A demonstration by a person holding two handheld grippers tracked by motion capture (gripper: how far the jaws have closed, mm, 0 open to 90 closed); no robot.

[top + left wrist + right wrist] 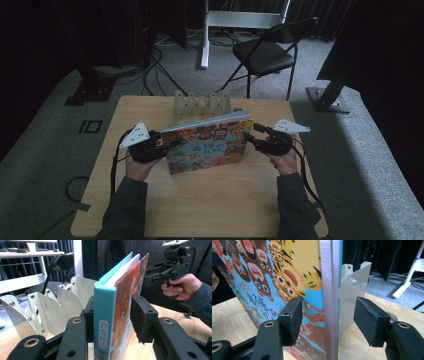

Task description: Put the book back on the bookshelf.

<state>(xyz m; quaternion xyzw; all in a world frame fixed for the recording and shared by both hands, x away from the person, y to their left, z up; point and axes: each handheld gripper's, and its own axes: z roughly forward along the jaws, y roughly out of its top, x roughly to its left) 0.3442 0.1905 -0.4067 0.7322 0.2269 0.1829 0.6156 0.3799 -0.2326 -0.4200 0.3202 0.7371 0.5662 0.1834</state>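
Book [209, 142] upright on table [210, 200], rack [202, 105] just behind; chair [267, 52] beyond table.

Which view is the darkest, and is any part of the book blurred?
High view: dim overall, black room edges, yet the book cover stays readable. Left gripper view: brighter, the book spine sharp, the rack behind slightly soft. Right gripper view: well lit, the cover crisp near the pads, the floor behind soft.

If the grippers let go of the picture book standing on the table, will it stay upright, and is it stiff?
The picture book probably stays stiff: its hard cover and thick spine keep flat between the left gripper jaws. It stands on its narrow bottom edge, so it likely tips once released. The glossy cover may slip a little.
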